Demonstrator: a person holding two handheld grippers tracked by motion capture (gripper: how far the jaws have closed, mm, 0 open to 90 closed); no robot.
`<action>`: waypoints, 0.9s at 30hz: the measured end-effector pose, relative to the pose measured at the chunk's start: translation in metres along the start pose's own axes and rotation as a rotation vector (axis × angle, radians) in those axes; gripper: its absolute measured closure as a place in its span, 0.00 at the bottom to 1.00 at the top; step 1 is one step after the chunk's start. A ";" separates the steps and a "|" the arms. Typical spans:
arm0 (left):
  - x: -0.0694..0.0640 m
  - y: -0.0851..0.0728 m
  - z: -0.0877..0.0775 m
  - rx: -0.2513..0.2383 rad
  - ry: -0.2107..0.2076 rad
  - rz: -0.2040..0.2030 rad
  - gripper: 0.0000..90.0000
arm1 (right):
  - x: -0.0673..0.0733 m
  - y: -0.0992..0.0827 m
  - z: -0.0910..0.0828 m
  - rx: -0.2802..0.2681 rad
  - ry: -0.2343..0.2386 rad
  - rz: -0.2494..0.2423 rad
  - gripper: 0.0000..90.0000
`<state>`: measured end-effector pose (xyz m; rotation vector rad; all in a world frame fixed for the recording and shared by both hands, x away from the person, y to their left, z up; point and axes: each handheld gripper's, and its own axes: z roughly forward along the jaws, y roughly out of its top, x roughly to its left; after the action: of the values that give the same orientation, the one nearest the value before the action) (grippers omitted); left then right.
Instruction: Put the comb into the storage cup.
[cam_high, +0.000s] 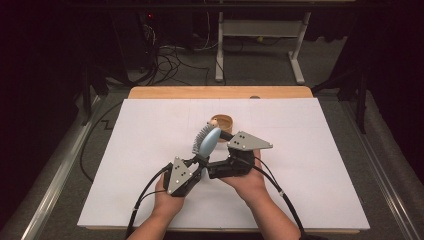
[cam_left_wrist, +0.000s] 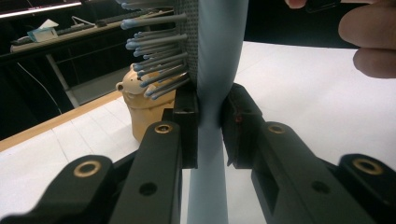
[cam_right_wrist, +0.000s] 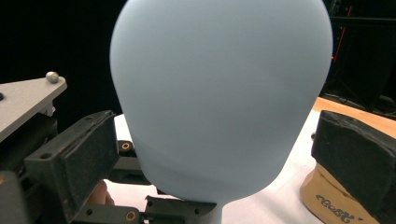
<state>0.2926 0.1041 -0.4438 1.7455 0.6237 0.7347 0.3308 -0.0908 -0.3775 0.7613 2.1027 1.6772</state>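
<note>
The light-blue hairbrush stands handle-down above the table, neck pinched by the left gripper, its head between the right gripper's spread jaws, pads not touching

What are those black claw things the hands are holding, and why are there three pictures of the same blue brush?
A person sits at a white table and holds a grabbing tool in each hand. Each tool has two black fingers that squeeze together.

One picture comes from a camera up high, looking down. The other two come from little cameras riding on the tools, so things look huge there.

The left gripper is squeezing the handle of a light blue hairbrush, holding it up. The right gripper has its fingers spread on either side of the brush's rounded back, not pinching it.

Behind the brush, a small tan wooden pot stands on the table.
</note>
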 end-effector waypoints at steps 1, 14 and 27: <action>0.000 0.000 0.000 0.000 0.000 0.000 0.86 | 0.000 0.001 0.001 0.003 0.001 0.008 0.04; 0.000 0.000 0.000 -0.002 0.013 -0.001 0.86 | 0.002 0.005 0.003 -0.010 -0.010 0.013 0.18; 0.000 0.000 0.000 -0.002 0.013 0.001 0.86 | 0.002 0.006 0.002 -0.003 -0.013 0.040 0.22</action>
<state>0.2923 0.1044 -0.4437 1.7405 0.6306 0.7478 0.3318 -0.0873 -0.3720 0.8159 2.0884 1.6912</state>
